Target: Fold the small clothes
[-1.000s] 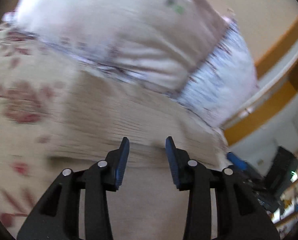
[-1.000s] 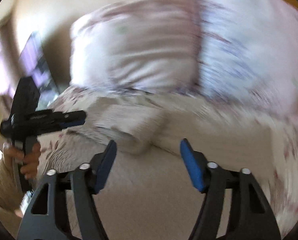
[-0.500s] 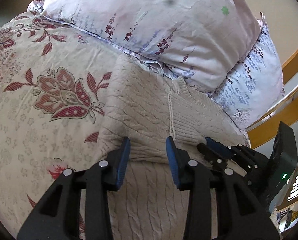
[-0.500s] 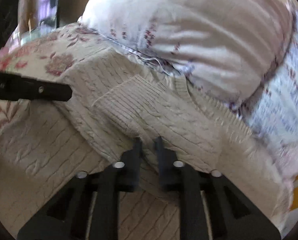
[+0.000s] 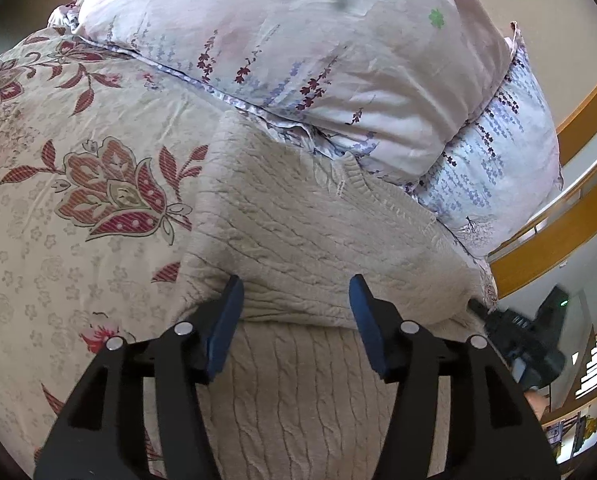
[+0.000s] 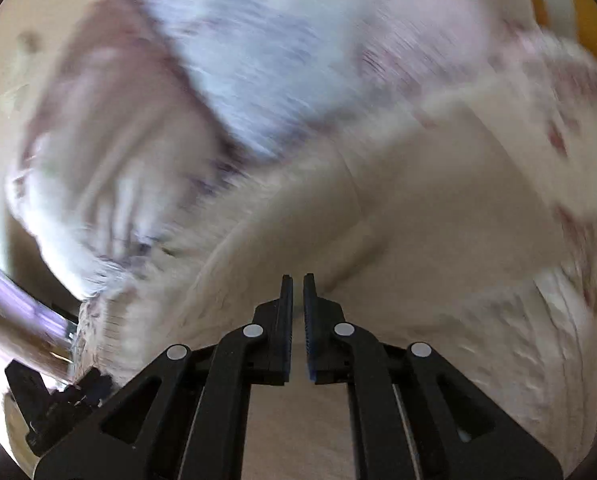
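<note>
A cream cable-knit sweater (image 5: 298, 232) lies on a floral bedspread, its upper part folded back over the lower part, the fold edge just ahead of my left gripper (image 5: 296, 292). My left gripper is open, its blue pads on either side of the fold, holding nothing. The right wrist view is heavily blurred by motion. My right gripper (image 6: 297, 280) has its jaws nearly together over the cream sweater (image 6: 418, 208); I cannot tell whether cloth is pinched between them. The right gripper also shows at the sweater's right edge in the left wrist view (image 5: 514, 332).
Two floral pillows, a pink one (image 5: 318, 52) and a bluish one (image 5: 490, 172), lie right behind the sweater. The floral bedspread (image 5: 78, 200) spreads to the left. A wooden rail (image 5: 558, 232) runs along the bed's right side.
My left gripper has opened wider at the fold. My right gripper stays closed and is swinging fast, blurring its view; it has moved to the sweater's right edge.
</note>
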Motion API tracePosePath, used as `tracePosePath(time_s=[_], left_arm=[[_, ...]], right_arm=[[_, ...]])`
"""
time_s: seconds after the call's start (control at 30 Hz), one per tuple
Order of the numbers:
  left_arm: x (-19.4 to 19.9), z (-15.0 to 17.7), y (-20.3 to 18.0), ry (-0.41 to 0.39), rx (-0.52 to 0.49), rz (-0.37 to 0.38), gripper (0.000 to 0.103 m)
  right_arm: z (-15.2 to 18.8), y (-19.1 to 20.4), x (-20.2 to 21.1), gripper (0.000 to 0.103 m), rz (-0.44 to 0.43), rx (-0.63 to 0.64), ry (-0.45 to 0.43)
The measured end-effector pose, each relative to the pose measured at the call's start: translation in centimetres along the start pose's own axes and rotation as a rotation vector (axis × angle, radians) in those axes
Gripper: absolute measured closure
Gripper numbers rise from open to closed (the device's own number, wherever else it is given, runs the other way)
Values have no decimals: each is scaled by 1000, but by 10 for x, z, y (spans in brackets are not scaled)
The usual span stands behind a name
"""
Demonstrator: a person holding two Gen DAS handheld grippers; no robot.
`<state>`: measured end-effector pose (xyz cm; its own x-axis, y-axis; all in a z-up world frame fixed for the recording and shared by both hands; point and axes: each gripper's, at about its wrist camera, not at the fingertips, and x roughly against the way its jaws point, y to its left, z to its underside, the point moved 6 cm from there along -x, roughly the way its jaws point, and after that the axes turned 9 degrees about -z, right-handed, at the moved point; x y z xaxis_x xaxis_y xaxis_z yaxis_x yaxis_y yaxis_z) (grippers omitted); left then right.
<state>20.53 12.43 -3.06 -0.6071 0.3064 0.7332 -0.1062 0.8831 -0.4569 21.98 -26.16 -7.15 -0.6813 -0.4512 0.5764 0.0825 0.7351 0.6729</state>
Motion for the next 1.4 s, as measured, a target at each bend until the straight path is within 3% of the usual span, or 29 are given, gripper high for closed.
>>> tracePosePath(time_s=[0.1,0.13,0.17,0.23,0.3,0.37,0.67,0.7,0.73,0.77,0.93,1.0,1.1,1.4], left_arm=[[1,0,1,3,5,6,48],[1,0,1,5,8,8,48],[1,0,1,7,12,10,48],[1,0,2,9,16,12,48],[2,0,2,10,18,14,48],[2,1,3,10,20,16,48],[1,1,1,7,2,7,45],[1,1,1,7,4,8,45],[1,1,1,9,5,9,45],[0,0,1,10,5,9,44],[3,0,-4,9,6,34,42],[3,0,-5,12,5,46,41],[3,2,-7,18,-1,55,41],[0,2,-4,26,14,59,42]], right_arm=[[-5,-18,2,83,-151,-143,47],[-8,-21,-1,73,-186,-172,61],[-11,-23,-4,71,-205,-194,68],[-16,-28,-7,71,-197,-217,72],[-26,-28,1,69,-156,-189,23],[-33,-33,7,59,-116,-148,-15],[-32,-27,-20,70,-136,-161,33],[-32,-24,-25,75,-126,-148,33],[-32,-22,-27,92,-123,-140,39],[-32,-20,-30,96,-114,-129,40],[-43,8,10,96,-125,-4,-157],[-37,8,26,96,-97,16,-193],[-19,-9,30,96,-18,-5,-175],[-1,-28,10,96,70,-38,-109]])
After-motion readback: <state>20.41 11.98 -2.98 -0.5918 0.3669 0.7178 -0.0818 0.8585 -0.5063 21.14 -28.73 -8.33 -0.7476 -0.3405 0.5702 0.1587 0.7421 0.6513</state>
